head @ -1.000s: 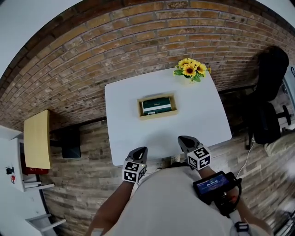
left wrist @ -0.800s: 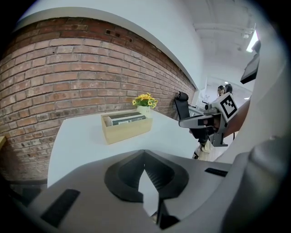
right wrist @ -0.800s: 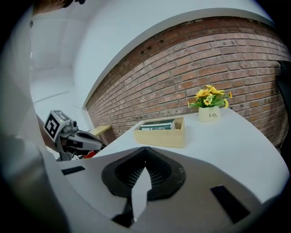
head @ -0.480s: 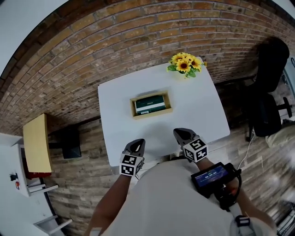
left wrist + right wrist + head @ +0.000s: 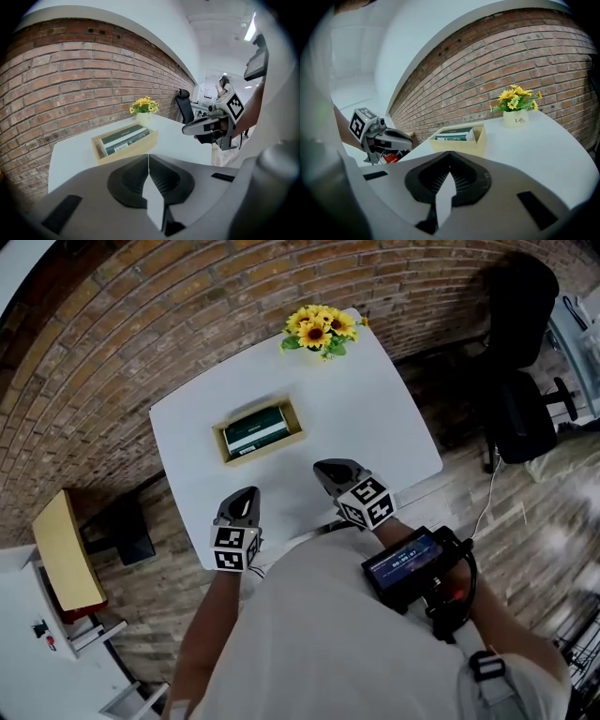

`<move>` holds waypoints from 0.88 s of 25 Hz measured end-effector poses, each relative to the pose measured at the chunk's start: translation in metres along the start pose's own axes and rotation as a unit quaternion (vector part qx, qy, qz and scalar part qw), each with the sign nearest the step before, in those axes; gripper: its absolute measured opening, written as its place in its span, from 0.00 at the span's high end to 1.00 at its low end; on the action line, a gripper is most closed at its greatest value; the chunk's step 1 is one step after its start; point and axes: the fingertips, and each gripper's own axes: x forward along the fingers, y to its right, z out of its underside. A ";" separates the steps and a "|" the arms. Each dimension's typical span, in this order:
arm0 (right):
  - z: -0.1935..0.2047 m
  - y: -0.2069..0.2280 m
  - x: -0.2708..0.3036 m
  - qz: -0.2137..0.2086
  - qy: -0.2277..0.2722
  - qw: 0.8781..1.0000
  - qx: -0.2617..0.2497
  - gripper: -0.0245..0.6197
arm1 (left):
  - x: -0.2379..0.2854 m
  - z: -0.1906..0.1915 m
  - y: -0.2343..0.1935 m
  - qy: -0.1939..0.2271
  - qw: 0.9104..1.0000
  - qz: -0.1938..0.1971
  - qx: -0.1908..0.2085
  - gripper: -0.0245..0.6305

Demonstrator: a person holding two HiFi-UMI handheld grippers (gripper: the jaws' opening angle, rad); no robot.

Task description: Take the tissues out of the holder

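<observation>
While the left gripper (image 5: 239, 496) and right gripper (image 5: 329, 469) hung closed on nothing, the tissues (image 5: 256, 428) in the holder (image 5: 269, 453) looked light, squashy, best pinched along the top edge.

Desk (image 5: 375, 418), centre of the head view: holder (image 5: 296, 421) left of the desk's middle, tissues (image 5: 255, 430) lying in it; flower pot (image 5: 321, 329) on the far corner at top centre, well apart from the holder. Left gripper (image 5: 246, 493) and right gripper (image 5: 322, 468) over the near desk edge, below the holder, side by side and apart, neither touching it. Off the desk: chair (image 5: 520, 343) at upper right, side table (image 5: 61, 549) on the floor at the left edge.
</observation>
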 end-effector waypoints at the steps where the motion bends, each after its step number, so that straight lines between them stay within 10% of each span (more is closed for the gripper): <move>1: 0.000 0.002 0.000 -0.001 0.000 1.000 0.002 0.95 | 0.002 -0.002 0.000 -0.002 1.000 -0.001 0.005 0.95; 22: 0.010 0.015 -0.007 -0.020 -0.004 0.999 0.025 0.95 | 0.058 -0.045 -0.032 -0.075 0.988 0.024 0.130 0.95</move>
